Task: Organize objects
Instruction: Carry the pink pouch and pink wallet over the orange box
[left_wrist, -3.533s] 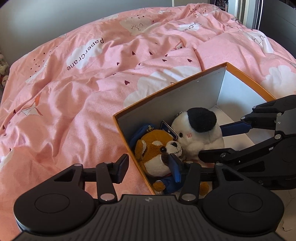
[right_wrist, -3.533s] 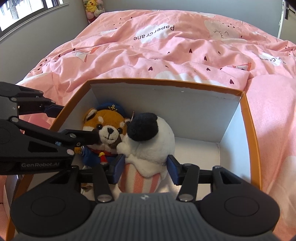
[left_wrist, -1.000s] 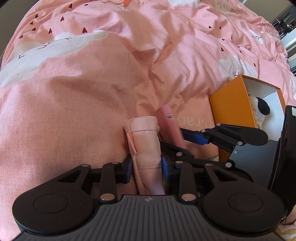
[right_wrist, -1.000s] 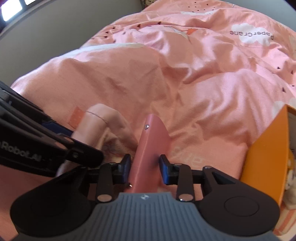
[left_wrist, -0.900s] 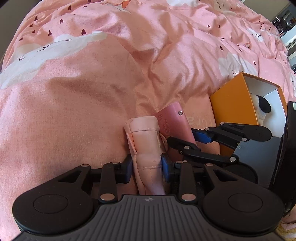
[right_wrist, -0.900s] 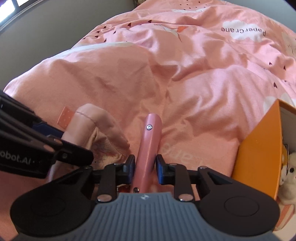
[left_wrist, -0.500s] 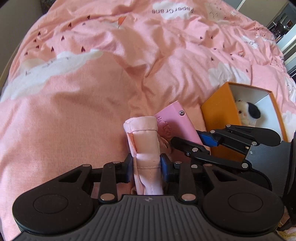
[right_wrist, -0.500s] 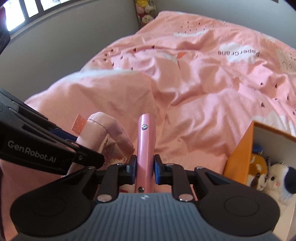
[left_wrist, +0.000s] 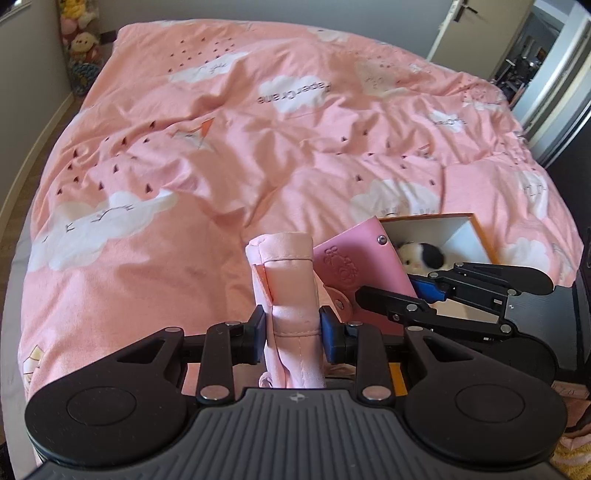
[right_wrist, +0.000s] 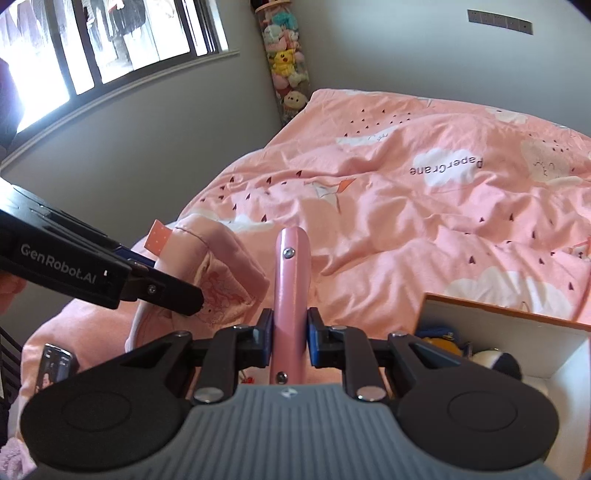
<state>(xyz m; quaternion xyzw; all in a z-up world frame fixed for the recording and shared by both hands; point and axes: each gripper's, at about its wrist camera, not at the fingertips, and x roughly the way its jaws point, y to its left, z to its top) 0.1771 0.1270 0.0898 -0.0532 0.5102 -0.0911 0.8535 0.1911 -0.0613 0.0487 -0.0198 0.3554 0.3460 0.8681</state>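
Note:
My left gripper (left_wrist: 292, 330) is shut on a pale pink fabric pouch (left_wrist: 286, 275) and holds it up above the bed. My right gripper (right_wrist: 290, 334) is shut on a pink leather wallet (right_wrist: 291, 280) with metal studs, held upright on its edge. The wallet also shows in the left wrist view (left_wrist: 360, 271), just right of the pouch. The pouch shows in the right wrist view (right_wrist: 218, 273), left of the wallet. The orange box (left_wrist: 469, 238) with white inside holds a white-and-black plush (left_wrist: 423, 256) and lies low on the right.
The bed is covered by a rumpled pink duvet (left_wrist: 258, 147) with cloud prints. Stuffed toys (right_wrist: 286, 70) stand in the far corner by the grey wall. A window (right_wrist: 92, 48) is on the left. A phone-like object (right_wrist: 55, 367) lies low on the left.
Both grippers have risen from the duvet with the pouch and the wallet still gripped. The views now tilt up and show the far bed, the wall and the window.

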